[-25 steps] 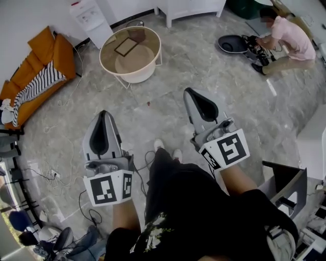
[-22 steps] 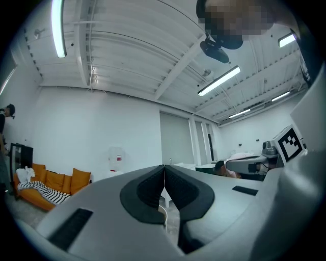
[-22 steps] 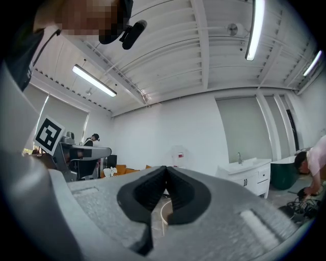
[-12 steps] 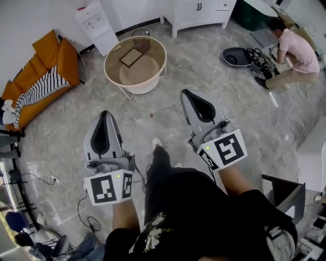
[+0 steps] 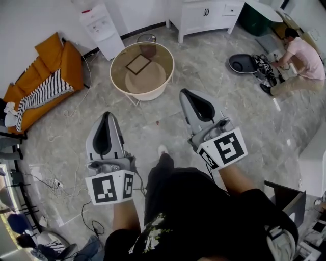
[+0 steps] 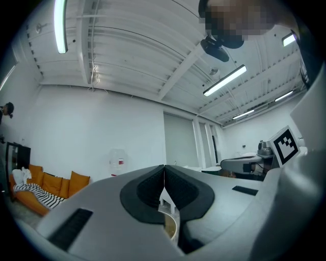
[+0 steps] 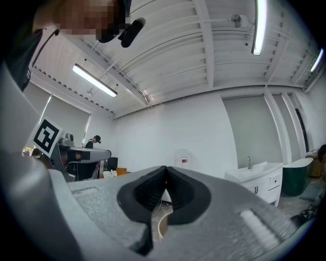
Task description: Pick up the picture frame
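Note:
The picture frame [image 5: 138, 64], a dark-edged square, lies flat on a round glass-topped table [image 5: 165, 77] ahead of me in the head view. My left gripper [image 5: 105, 116] and right gripper [image 5: 187, 94] are held level over the floor, well short of the table. Both are shut with nothing between the jaws. In the left gripper view the jaws [image 6: 164, 168] meet in a thin line; the right gripper [image 7: 165, 169] looks the same. A sliver of the table rim [image 6: 173, 227] shows below the left jaws.
An orange sofa [image 5: 48, 76] with a striped blanket stands at the left. A white water dispenser [image 5: 102, 28] and white cabinet [image 5: 206, 15] line the far wall. A person [image 5: 304, 58] crouches at the right beside a dark round device [image 5: 242, 63]. Cables [image 5: 56, 181] trail on the floor.
Both grippers and I have moved forward toward the round table, which now sits lower and closer in the head view. The jaws stayed shut.

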`<state>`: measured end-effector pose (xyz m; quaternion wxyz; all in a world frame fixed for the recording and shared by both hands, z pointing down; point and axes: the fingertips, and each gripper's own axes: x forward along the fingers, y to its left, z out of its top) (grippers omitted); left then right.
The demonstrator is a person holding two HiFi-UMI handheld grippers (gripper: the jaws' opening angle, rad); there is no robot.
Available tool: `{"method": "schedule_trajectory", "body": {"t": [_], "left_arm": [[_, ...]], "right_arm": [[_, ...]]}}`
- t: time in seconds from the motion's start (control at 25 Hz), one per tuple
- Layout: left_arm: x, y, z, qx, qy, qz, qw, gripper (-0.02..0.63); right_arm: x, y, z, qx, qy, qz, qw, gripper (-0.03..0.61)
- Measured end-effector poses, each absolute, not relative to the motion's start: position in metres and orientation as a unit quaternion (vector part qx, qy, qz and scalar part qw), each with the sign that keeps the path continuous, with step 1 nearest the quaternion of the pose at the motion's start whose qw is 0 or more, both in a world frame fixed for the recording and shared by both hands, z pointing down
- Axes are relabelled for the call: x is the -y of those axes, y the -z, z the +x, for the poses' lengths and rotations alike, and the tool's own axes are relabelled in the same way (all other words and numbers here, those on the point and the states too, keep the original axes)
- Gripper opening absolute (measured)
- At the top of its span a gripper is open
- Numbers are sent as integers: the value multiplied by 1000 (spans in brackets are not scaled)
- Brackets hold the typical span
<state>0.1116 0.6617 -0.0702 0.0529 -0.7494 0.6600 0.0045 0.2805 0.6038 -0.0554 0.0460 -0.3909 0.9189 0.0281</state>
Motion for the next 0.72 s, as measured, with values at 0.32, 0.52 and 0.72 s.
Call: {"method": "schedule_trajectory", "body": {"t": [0.32,0.52,0.72], "left_arm": [[-619,61,62,-661,-7,-749,48,12],[-589,53,44,-652,-7,-757,41,12],[-565,44,25,-646,-5,-763,36,14]], "right_arm": [[-562,51,228,-920,-33,-389,38,-5],[-536,46,210,-916,-34,-398,32,-5],[-515,40,193,-913,-24,-407,30,-5]]}}
